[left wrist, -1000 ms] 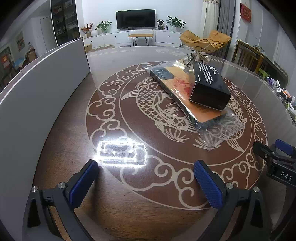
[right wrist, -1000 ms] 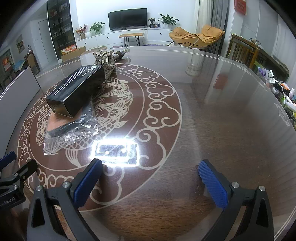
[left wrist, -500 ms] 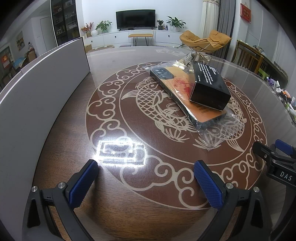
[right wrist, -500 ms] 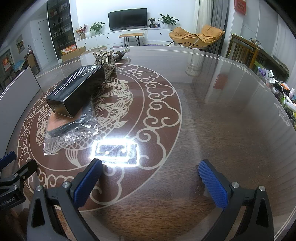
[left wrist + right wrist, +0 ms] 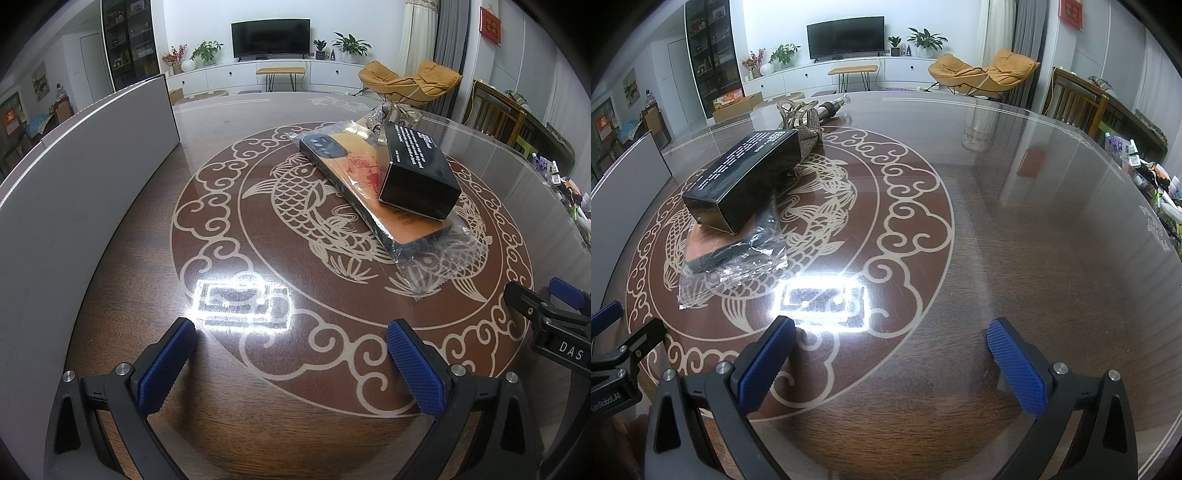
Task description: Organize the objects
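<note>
Black box (image 5: 417, 173) atop bagged phone case (image 5: 373, 192), mid-table (image 5: 258, 387), left gripper (image 5: 291, 365) and right gripper (image 5: 890, 365) both spread wide, empty, near the table's near edge.

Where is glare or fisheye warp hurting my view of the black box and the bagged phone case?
Left wrist view: ceiling-light glare sits on the table near the open left gripper, clear of the black box and bagged phone case; edges bow.
Right wrist view: glare just beyond the open right gripper, beside the bag's crinkled end.
</note>
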`<action>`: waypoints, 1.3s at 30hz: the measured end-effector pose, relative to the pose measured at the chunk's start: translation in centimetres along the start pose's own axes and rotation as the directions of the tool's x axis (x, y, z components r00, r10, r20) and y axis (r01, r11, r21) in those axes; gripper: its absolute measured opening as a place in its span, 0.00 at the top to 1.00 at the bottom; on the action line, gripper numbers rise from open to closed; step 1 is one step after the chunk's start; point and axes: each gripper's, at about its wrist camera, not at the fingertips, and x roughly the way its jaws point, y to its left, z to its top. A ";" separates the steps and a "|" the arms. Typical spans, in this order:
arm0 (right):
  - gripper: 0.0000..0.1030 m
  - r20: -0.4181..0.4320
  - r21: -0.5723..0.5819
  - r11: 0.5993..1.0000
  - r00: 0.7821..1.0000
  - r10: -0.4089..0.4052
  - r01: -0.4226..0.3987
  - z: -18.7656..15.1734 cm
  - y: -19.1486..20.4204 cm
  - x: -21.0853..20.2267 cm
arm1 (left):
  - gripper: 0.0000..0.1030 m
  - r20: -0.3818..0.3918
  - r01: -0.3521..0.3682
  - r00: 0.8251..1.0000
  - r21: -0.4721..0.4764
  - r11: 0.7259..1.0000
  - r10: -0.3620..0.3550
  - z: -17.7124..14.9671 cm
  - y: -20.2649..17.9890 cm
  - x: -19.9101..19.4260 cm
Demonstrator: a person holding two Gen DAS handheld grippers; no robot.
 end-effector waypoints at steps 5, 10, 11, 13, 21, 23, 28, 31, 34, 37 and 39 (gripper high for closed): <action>0.00 0.000 0.000 1.000 1.000 0.000 0.000 0.0 0.0 0.0 | 0.00 0.000 -0.001 1.000 0.001 1.000 0.001 0.0 0.0 0.0; 0.00 0.000 0.000 1.000 1.000 0.000 0.000 0.0 0.0 0.0 | 0.00 0.000 -0.001 1.000 0.001 1.000 0.001 0.4 0.1 0.4; 0.00 0.000 0.000 1.000 1.000 0.000 0.000 0.0 0.0 0.0 | 0.00 0.000 -0.001 1.000 0.001 1.000 0.001 0.4 0.1 0.5; 0.00 0.000 0.000 1.000 1.000 0.000 0.000 0.0 0.0 0.0 | 0.00 -0.001 0.000 1.000 0.000 1.000 0.000 0.5 0.2 0.5; 0.00 0.000 0.000 1.000 1.000 0.000 0.000 0.0 0.0 0.0 | 0.00 -0.001 0.001 1.000 0.000 1.000 -0.001 0.4 0.1 0.5; 0.00 0.000 0.000 1.000 1.000 0.000 0.000 0.0 0.0 0.0 | 0.00 -0.001 0.001 1.000 0.000 1.000 -0.001 0.4 0.1 0.4; 0.00 0.000 0.000 1.000 1.000 0.000 0.000 0.0 0.0 0.1 | 0.00 -0.001 0.000 1.000 0.000 1.000 0.000 0.4 0.1 0.4; 0.00 0.000 0.000 1.000 1.000 0.000 0.000 0.0 0.0 0.1 | 0.00 -0.001 0.000 1.000 0.000 1.000 0.000 0.4 0.1 0.4; 0.00 0.000 0.001 1.000 1.000 0.000 0.000 0.0 0.0 0.1 | 0.00 -0.001 0.000 1.000 0.000 1.000 0.000 0.4 0.1 0.4; 0.00 0.000 0.001 1.000 1.000 0.000 0.000 0.0 0.0 0.1 | 0.00 -0.001 0.000 1.000 0.000 1.000 0.000 0.4 0.1 0.4; 0.00 0.000 0.001 1.000 1.000 0.000 0.000 0.0 0.0 0.1 | 0.00 -0.001 0.000 1.000 0.000 1.000 0.000 0.4 0.1 0.5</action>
